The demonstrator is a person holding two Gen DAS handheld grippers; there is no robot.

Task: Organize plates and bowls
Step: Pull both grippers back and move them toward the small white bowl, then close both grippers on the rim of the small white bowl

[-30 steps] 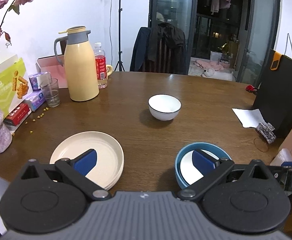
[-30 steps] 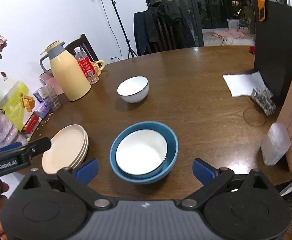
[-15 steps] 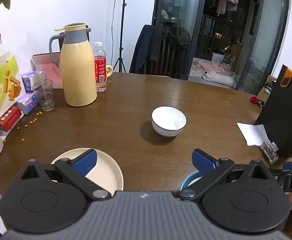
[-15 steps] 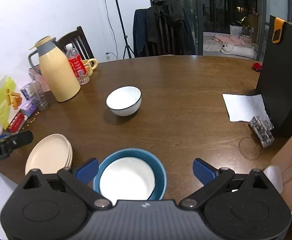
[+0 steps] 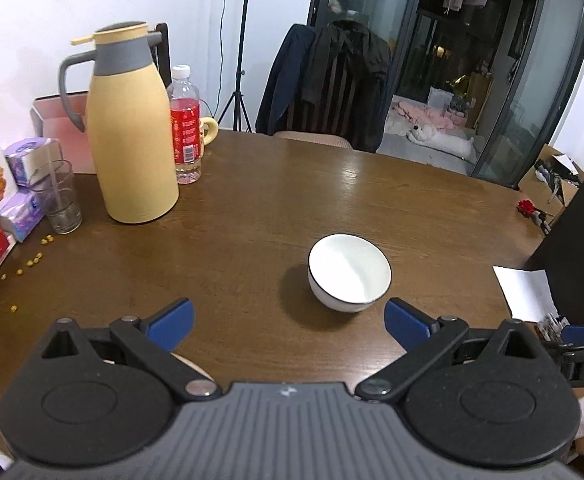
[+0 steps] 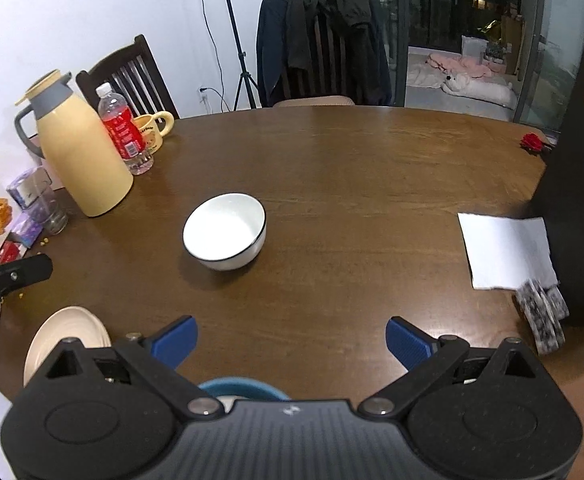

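A white bowl with a thin dark rim [image 6: 224,231] sits alone near the middle of the round brown table [image 6: 372,184]. Closer to the near edge, a blue bowl [image 6: 240,387] peeks out under the right gripper [image 6: 290,340], and something white sits inside it. To the left of it lies a stack of cream plates [image 6: 67,336], right by the table edge. The right gripper has its blue fingers [image 6: 406,342] spread wide and holds nothing. The left gripper [image 5: 287,322] is wide open too and empty, with the white bowl just ahead of it. Far left stand a yellow jug [image 6: 79,152], a red drink bottle [image 6: 123,132] and a yellow mug [image 6: 153,127]. A white paper napkin [image 6: 506,252] lies on the right.
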